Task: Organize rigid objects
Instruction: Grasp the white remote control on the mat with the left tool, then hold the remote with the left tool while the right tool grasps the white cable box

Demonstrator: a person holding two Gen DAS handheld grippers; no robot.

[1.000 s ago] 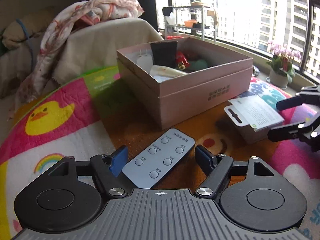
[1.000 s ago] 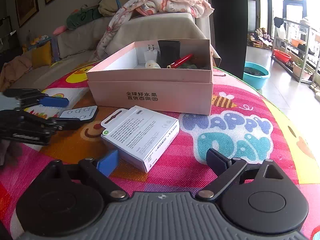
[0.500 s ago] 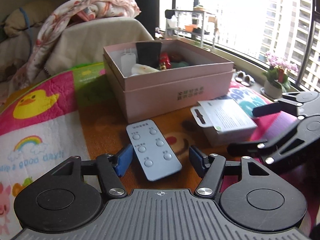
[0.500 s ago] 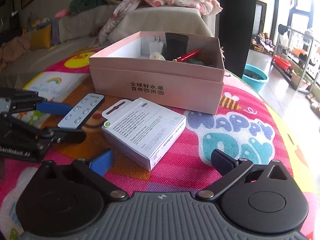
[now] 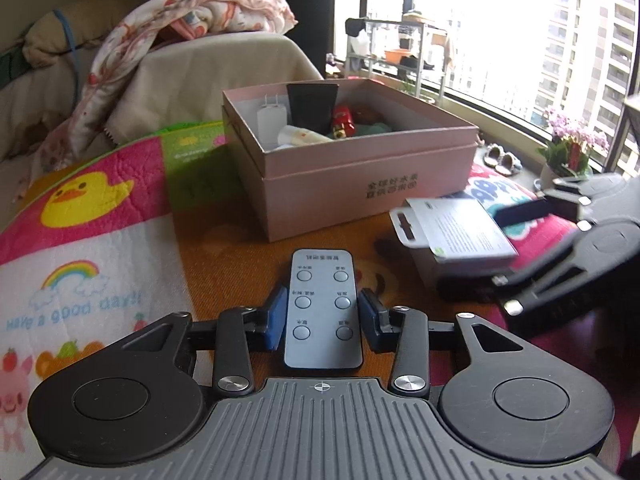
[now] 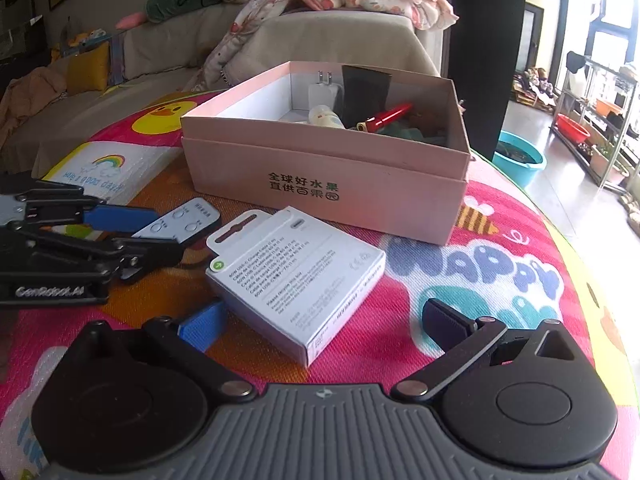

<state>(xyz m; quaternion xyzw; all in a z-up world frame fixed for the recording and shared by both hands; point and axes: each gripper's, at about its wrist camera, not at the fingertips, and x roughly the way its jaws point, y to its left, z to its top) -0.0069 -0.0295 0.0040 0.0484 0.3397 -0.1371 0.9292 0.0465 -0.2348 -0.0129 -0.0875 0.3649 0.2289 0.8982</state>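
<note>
The left gripper (image 5: pixel 323 317), jaws just closing, is pinching the remote (image 5: pixel 323 308) lying before the pink box (image 5: pixel 360 184).

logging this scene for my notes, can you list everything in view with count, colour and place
remote: 1, grey, on mat between left gripper pads
cable package: 1, white, on mat before the box
box: 1, pink, open, mid-mat
charger plug: 1, white, in box
pouch: 1, black, upright in box
red tube: 1, in box
play mat: 1, multicolour, under everything
blanket: 1, pink-patterned, on sofa
basin: 1, teal, floor
left gripper: jaws just closing around remote
right gripper: open, near package
</note>
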